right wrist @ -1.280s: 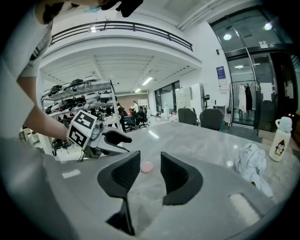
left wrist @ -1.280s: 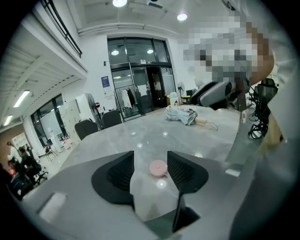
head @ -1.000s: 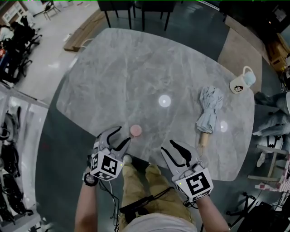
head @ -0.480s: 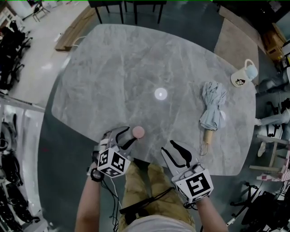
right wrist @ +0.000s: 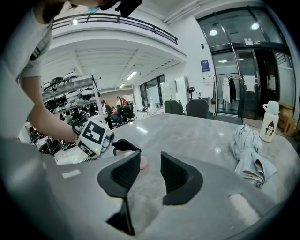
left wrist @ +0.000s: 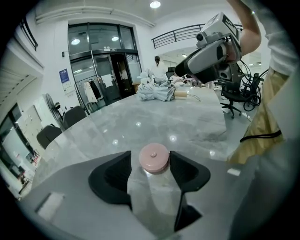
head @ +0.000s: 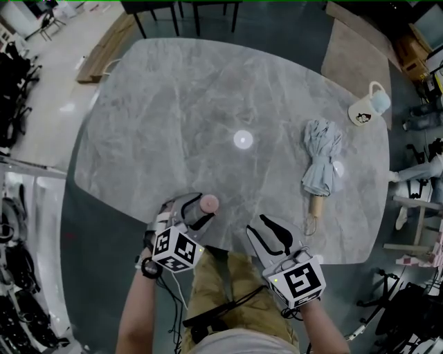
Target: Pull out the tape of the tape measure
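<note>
The tape measure (head: pixel 209 202) is a small round pink case lying flat on the grey marble table (head: pixel 208 104), near the front edge. My left gripper (head: pixel 201 209) reaches down onto it. In the left gripper view the tape measure (left wrist: pixel 154 157) sits between the tips of my left gripper (left wrist: pixel 151 161), with a thin gap at the left jaw. The jaws have just been opening. No tape shows outside the case. My right gripper (head: pixel 270 235) hovers open over the table edge to the right, nothing between its jaws (right wrist: pixel 150 171). The pink case (right wrist: pixel 143 162) peeks out behind its left jaw.
A folded grey umbrella (head: pixel 322 162) with a wooden handle lies on the right side of the table. A white mug (head: pixel 367 110) stands at the far right corner. Dark chairs (head: pixel 180 14) stand at the far side. My tan trouser legs (head: pixel 221 290) are below the front edge.
My left gripper has moved forward and down to the pink tape measure, which now lies between its jaws. The right gripper has stayed in place.
</note>
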